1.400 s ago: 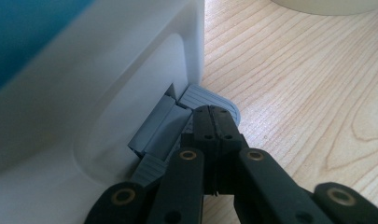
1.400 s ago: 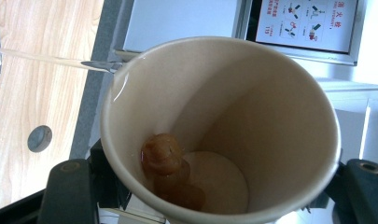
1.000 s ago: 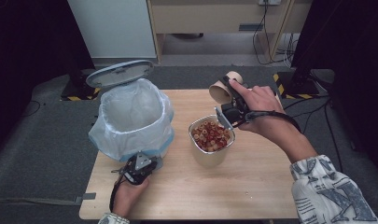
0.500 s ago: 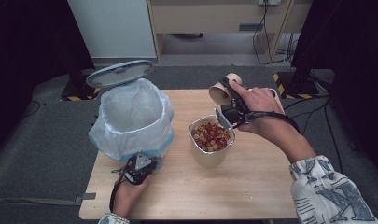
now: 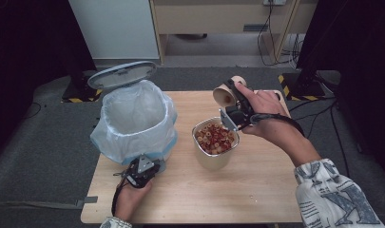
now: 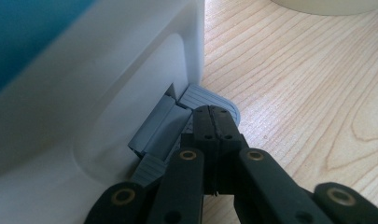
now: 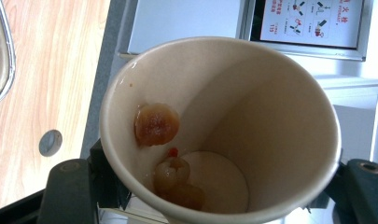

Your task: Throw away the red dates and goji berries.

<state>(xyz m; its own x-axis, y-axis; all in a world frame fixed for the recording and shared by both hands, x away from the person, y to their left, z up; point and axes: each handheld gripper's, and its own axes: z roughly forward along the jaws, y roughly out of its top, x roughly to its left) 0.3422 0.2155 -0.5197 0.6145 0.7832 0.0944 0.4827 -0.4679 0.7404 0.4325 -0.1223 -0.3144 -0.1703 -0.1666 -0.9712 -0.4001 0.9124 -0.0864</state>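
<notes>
Paper cup (image 7: 221, 126): light, thin-walled, crushable, a few sticky pieces inside; your right gripper (image 5: 233, 105) jaws clamp its sides—squeeze gently; left gripper (image 6: 213, 135) jaws together on bin pedal (image 6: 210, 100).

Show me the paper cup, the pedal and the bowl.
paper cup (image 7: 270, 121), right gripper view, inner wall.
pedal (image 6: 210, 98), left gripper view, ribbed top.
bowl (image 5: 211, 160), high view, outer wall.

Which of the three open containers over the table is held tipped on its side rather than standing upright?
The paper cup in the right gripper: tipped sideways, nearly empty. The bin and the metal pot stand upright.
</notes>
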